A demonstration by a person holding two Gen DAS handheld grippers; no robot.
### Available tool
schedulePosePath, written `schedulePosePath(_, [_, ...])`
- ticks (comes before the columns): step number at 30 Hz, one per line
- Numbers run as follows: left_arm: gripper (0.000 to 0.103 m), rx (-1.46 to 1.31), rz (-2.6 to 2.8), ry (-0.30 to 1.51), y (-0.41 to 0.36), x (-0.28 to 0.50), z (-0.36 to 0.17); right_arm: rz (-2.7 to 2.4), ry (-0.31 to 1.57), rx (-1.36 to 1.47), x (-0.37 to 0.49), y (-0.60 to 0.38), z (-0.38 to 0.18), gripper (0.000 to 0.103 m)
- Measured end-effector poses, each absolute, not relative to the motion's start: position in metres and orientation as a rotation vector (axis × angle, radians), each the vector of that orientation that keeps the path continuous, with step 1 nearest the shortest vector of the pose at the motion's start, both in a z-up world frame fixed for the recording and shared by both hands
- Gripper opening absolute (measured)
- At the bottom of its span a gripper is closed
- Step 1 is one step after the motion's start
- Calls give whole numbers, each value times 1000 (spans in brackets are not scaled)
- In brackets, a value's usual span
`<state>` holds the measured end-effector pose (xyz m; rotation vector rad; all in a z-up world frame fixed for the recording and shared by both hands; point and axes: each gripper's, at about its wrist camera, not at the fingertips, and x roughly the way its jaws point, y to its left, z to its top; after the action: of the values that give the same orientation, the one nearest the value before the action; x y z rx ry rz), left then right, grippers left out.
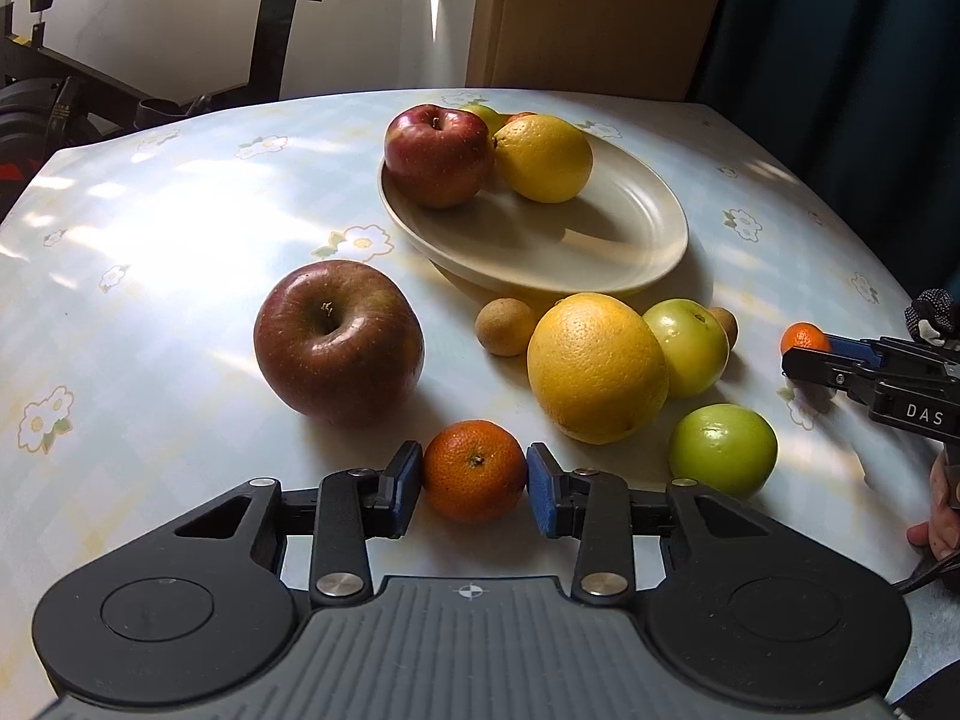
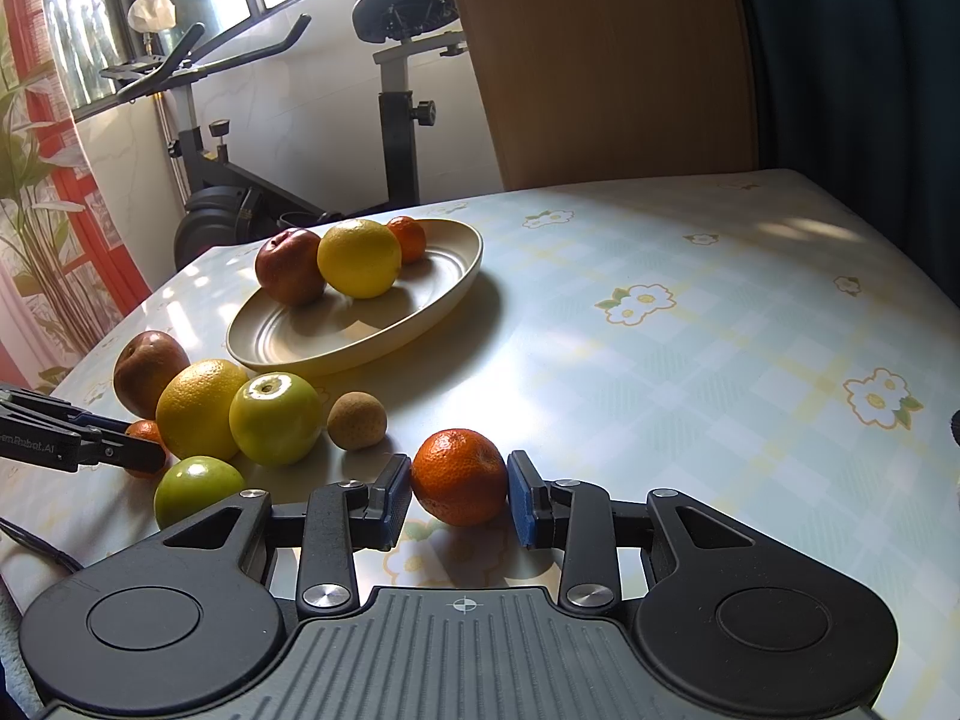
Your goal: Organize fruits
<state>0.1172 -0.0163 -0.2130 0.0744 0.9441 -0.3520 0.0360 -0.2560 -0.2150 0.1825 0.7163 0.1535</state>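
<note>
A cream plate (image 1: 600, 252) holds a red apple (image 1: 437, 155), a yellow citrus (image 1: 543, 159) and small fruits half hidden behind them. In the left wrist view my left gripper (image 1: 474, 483) is shut on a tangerine (image 1: 474, 462) that rests on the table, blue pads touching both its sides. My right gripper (image 2: 459, 495) is shut on a second tangerine (image 2: 459, 471), low over the tablecloth. Loose between them lie a big red apple (image 1: 339, 342), a large yellow orange (image 1: 597, 375), two green apples (image 1: 723, 450) (image 1: 690, 345) and a brown round fruit (image 1: 506, 327).
The table (image 2: 720, 312) has a pale checked cloth with flowers. An exercise bike (image 2: 240, 138) stands beyond its far left edge and a wooden panel (image 2: 600, 60) behind it. A hand (image 1: 936, 516) shows at the right edge of the left wrist view.
</note>
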Motion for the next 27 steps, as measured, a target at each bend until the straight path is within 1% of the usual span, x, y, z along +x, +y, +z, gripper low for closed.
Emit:
schedulePosePath(7, [39,40,-378,910,-10,112,-199,155,705,182,35,-256,-213,31])
schedulePosePath(16, [39,37,-416,807,-15,116,-159,175,649,216,40,-262,-192,31])
schedulePosePath(23, [39,59,-416,781,-31,154,-148,223,634,166,88,-270,-167,31])
schedulePosePath(27, [39,48,-396,829,-39,188,-159,256,645,100,124,-264,-164,31])
